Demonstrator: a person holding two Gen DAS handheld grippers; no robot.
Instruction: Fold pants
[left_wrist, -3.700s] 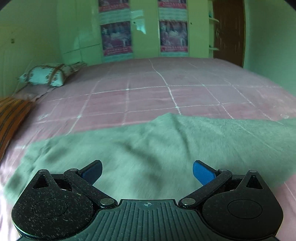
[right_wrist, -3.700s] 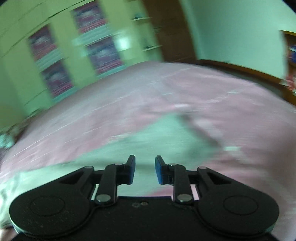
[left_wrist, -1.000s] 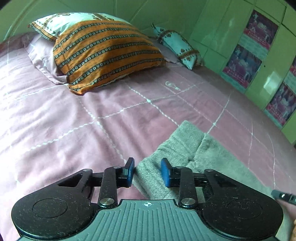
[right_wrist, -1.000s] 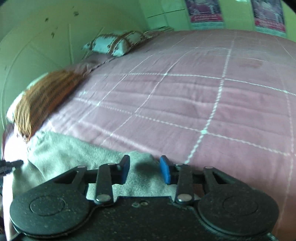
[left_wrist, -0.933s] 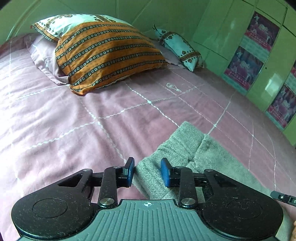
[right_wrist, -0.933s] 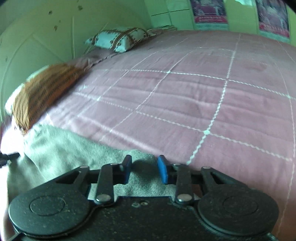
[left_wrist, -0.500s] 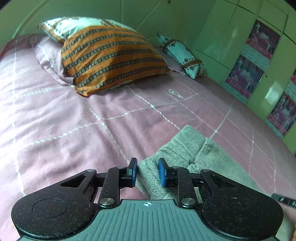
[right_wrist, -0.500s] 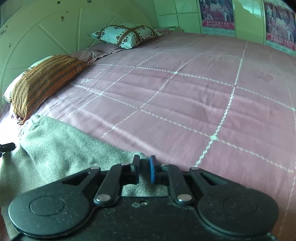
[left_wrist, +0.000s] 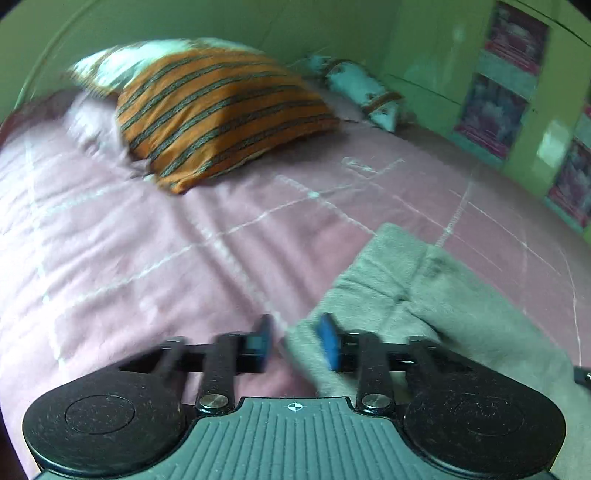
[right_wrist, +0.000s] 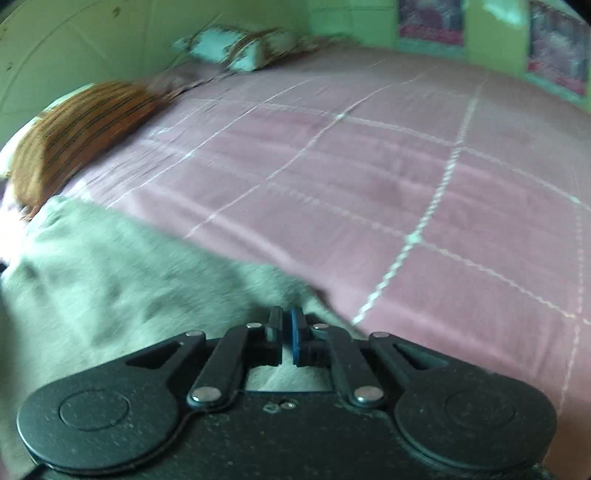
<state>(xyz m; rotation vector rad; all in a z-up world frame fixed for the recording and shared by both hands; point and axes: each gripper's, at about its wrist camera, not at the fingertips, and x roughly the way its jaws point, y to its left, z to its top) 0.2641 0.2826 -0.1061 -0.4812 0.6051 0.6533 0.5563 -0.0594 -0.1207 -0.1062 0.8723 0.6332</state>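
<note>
Grey pants lie on a pink bedspread. In the left wrist view my left gripper stands over a corner of the pants; its jaws are apart with the cloth edge between them, not pinched. In the right wrist view the pants spread to the left, and my right gripper is shut on their near edge. The picture is blurred by motion.
An orange striped pillow and a small patterned pillow lie at the head of the bed. A green cupboard wall with posters stands beyond. The other gripper's tip shows at the right edge.
The right gripper has shut on the pants edge. The left gripper's jaws, narrowing half a second ago, stand wider now. Both views have shifted and blurred.
</note>
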